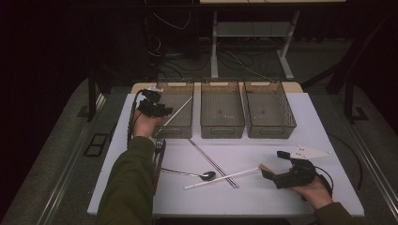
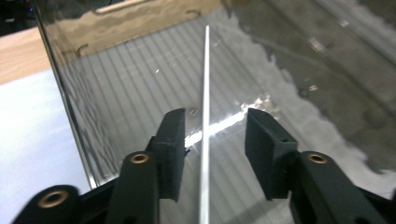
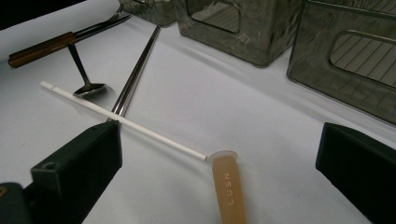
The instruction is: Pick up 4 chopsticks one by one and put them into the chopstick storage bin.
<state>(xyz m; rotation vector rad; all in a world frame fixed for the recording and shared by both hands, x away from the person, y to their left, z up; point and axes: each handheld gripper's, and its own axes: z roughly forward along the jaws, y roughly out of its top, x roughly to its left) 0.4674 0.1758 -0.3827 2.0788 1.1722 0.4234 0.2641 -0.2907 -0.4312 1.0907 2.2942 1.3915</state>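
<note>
High view: the left gripper (image 1: 157,108) sits at the left bin (image 1: 175,112), at 10 o'clock on the table (image 1: 305,122), jaws parted around a white stick (image 2: 204,126) now lying in it, pads clear. That one looks sorted. Left to do, I judge: the second stick (image 1: 220,178), spoon (image 1: 190,174), chopsticks (image 1: 213,163) and fork (image 1: 158,154), while the right gripper (image 1: 274,166) waits wide open at 4 o'clock by a tan piece (image 3: 229,191).

Left tool (image 1: 162,112) extended forward, parted, right tool (image 1: 272,165) wide
</note>
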